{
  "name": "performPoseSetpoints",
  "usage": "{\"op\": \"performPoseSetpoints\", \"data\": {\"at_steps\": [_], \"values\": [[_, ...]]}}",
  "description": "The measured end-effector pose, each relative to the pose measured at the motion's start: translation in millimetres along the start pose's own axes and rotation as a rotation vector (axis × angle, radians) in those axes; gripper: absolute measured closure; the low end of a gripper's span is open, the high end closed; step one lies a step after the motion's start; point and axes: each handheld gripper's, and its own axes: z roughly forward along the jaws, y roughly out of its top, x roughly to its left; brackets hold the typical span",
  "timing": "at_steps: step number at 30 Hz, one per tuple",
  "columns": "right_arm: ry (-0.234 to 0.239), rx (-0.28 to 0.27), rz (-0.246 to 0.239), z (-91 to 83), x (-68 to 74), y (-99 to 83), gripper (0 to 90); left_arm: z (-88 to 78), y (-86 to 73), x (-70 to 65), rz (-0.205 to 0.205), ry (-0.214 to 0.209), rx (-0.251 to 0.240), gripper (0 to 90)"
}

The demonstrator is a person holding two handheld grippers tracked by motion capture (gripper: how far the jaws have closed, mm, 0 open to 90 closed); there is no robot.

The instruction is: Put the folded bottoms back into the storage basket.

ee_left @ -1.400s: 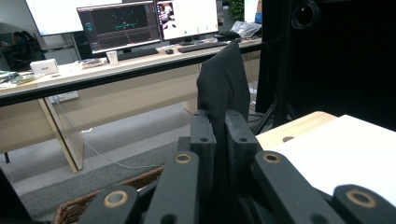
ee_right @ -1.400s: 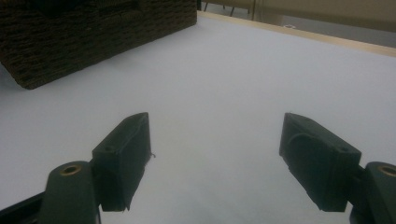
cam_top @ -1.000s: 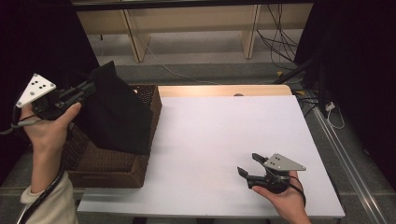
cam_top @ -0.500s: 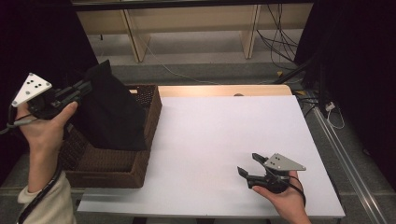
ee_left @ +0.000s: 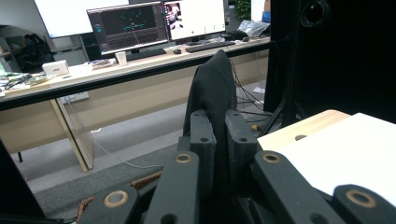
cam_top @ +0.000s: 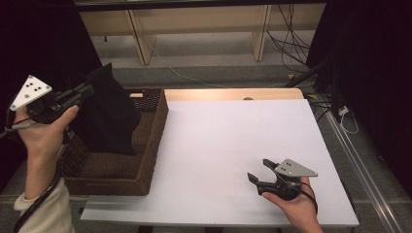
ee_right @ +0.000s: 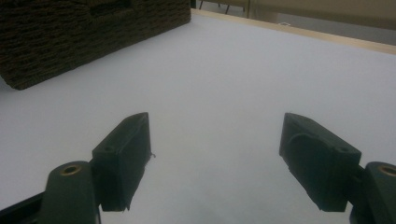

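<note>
A black cloth (cam_top: 111, 119) hangs from my left gripper (cam_top: 86, 91), its lower end drooping into a brown wicker basket (cam_top: 151, 141) at the table's left. In the left gripper view the jaws are shut on the black cloth (ee_left: 214, 84), which sticks up past the fingertips of the left gripper (ee_left: 219, 128). My right gripper (cam_top: 260, 172) rests low on the white table (cam_top: 233, 131) near the front right, open with nothing in it. The right gripper view shows the right gripper (ee_right: 215, 140) with its jaws wide apart over bare white tabletop.
The basket's woven wall (ee_right: 84, 32) stands far left of the right gripper. A wooden strip (cam_top: 228, 93) edges the table's far side. Beyond it are a grey floor with cables (cam_top: 286, 43) and a desk with monitors (ee_left: 128, 25).
My left gripper has drifted slightly to the left with the black cloth still in it. The right gripper has stayed where it was.
</note>
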Motion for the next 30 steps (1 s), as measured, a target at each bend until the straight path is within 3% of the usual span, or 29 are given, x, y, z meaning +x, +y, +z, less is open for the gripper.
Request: {"op": "performPoseSetpoints", "data": {"at_steps": [15,30], "values": [[-0.008,-0.001,0.017,-0.6,-0.4,0.6,25.8,3.3,-24.4,5.7,0.036,-0.114,0.078,82.7],[-0.019,0.000,0.016,-0.8,-1.8,0.2,25.8,3.4,-39.4,2.5,0.080,-0.201,0.102,82.5]]}}
